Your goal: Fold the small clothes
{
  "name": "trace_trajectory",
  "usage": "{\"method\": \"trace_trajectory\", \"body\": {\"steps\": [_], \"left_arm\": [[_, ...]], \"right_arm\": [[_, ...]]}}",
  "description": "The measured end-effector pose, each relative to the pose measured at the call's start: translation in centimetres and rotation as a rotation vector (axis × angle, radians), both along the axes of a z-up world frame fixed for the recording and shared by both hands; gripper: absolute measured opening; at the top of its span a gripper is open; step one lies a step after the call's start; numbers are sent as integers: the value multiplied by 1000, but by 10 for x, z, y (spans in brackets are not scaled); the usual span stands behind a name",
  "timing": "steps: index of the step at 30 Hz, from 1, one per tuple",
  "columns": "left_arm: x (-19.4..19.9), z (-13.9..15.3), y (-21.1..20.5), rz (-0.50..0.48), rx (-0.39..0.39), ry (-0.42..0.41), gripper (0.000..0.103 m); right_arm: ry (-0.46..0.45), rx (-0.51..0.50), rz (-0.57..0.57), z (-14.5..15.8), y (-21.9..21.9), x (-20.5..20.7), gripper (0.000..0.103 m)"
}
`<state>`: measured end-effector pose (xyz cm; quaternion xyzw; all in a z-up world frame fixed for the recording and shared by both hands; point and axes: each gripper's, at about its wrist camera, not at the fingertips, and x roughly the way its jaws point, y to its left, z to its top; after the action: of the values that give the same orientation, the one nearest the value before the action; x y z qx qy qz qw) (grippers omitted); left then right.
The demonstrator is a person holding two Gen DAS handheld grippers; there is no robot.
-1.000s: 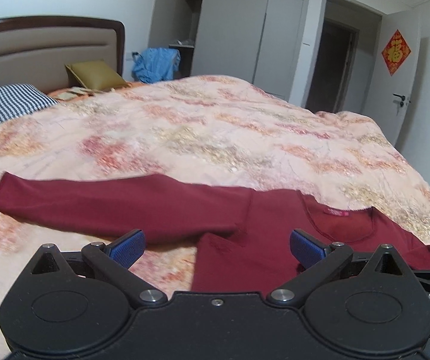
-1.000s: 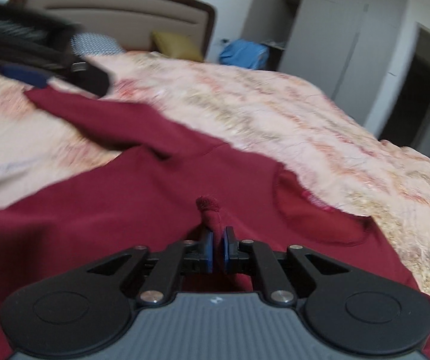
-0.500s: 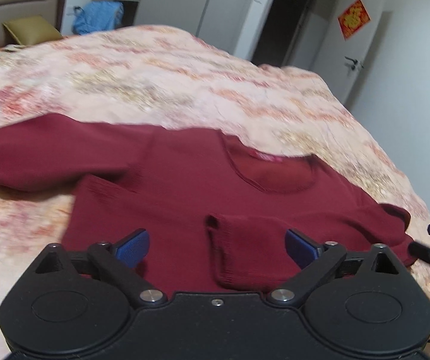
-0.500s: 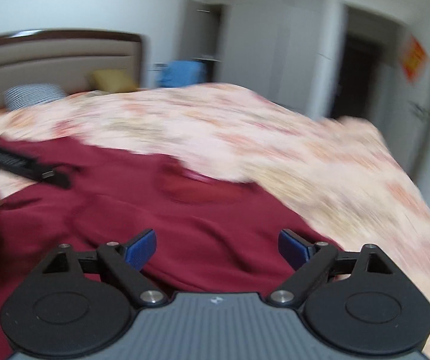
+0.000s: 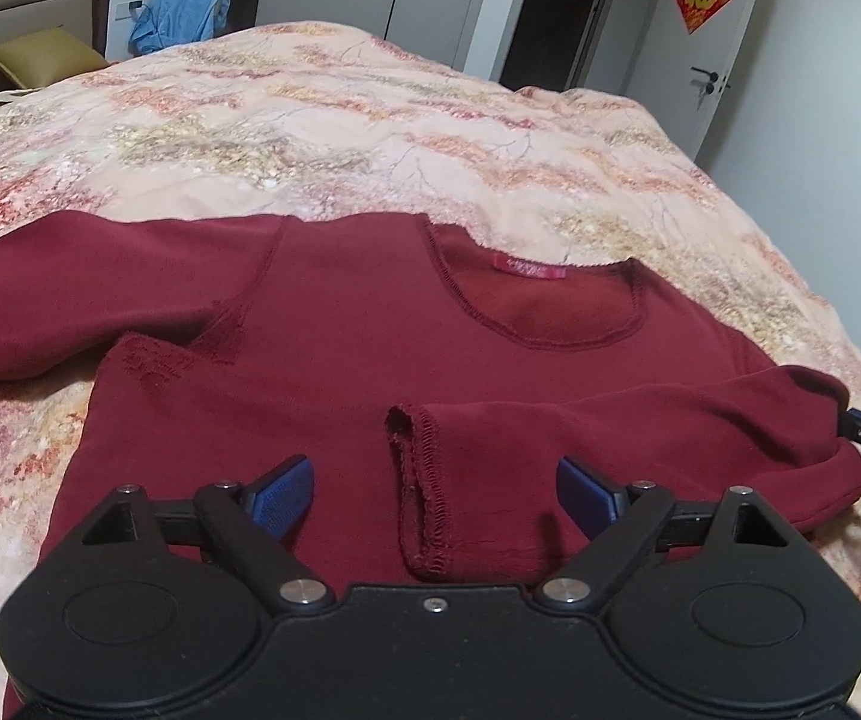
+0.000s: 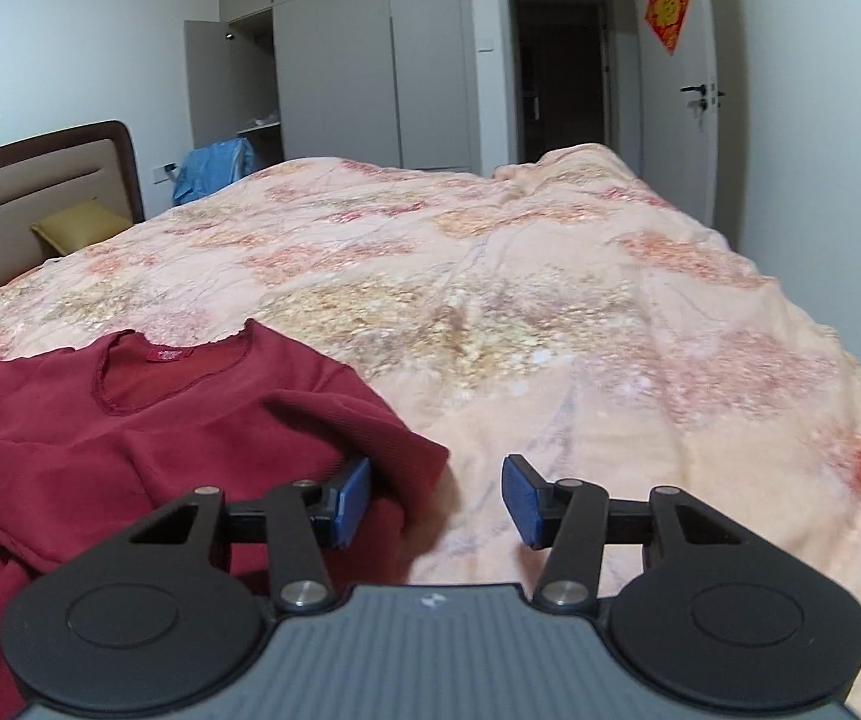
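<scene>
A dark red long-sleeved top (image 5: 370, 348) lay on the floral quilt (image 5: 370, 132) — one sleeve folded across, one still outstretched. The left gripper (image 5: 433, 489) gaped, empty; the right gripper (image 6: 436, 498), narrowing, held nothing.

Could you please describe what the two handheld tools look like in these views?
Both are black, with two round discs and angled linkage arms carrying blue textured pads. The left tool has a plain black body; the right tool has a grey ribbed body with a small white mark.
</scene>
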<state>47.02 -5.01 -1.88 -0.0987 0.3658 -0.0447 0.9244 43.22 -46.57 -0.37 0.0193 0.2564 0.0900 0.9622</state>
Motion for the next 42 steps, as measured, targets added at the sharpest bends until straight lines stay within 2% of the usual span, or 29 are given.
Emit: {"method": "trace_trajectory", "body": {"steps": [2,3,4,5,6,8,10,12,14,17,19,23,25,26,28,30,32,34,37,40,42], "left_arm": [[2,-2,0,3,-2,8,88],[2,-2,-1,4,-4,10,85],[3,-2,-1,3,-8,12,82],[4,-2,0,1,-16,14,69],[6,-3,0,-11,-32,15,40],[11,-2,1,-28,-64,34,2],[16,3,-2,-28,-55,21,3],[17,14,-5,-38,-24,-38,2],[17,28,-5,-42,6,-106,2],[25,39,-4,-27,57,-155,2],[35,37,-2,-32,61,-153,2],[58,12,-6,-34,65,-84,2],[61,1,-10,-41,72,-48,5],[61,-1,-11,-43,77,-42,10],[56,-2,-13,-40,83,-53,28],[49,2,-15,-37,90,-74,57],[42,9,-21,-29,108,-105,71],[32,18,-31,-51,111,-144,74],[21,29,-57,-148,79,-186,80],[10,34,-96,-309,50,-226,85],[6,31,-127,-429,57,-238,85]], "right_arm": [[2,9,11,-1,2,6,52],[7,17,16,-2,2,9,48],[14,26,24,-3,3,12,38],[24,32,32,-3,4,16,32],[32,37,39,-3,5,19,20],[27,44,45,-2,5,22,11],[12,40,52,3,5,21,7],[-34,8,75,13,4,15,7],[-98,-66,122,27,2,5,7],[-170,-229,207,46,1,-10,6],[-178,-311,256,52,-1,-12,6],[-90,-309,251,43,0,8,7],[-35,-260,229,34,0,19,8],[-20,-228,214,30,-1,22,10],[-8,-177,194,23,-8,22,21],[-3,-107,193,20,-18,21,25],[4,-41,179,19,-29,19,33],[9,15,164,17,-39,20,37],[23,109,140,13,-53,26,37],[30,169,136,7,-59,33,36],[36,205,149,4,-62,39,31]]}}
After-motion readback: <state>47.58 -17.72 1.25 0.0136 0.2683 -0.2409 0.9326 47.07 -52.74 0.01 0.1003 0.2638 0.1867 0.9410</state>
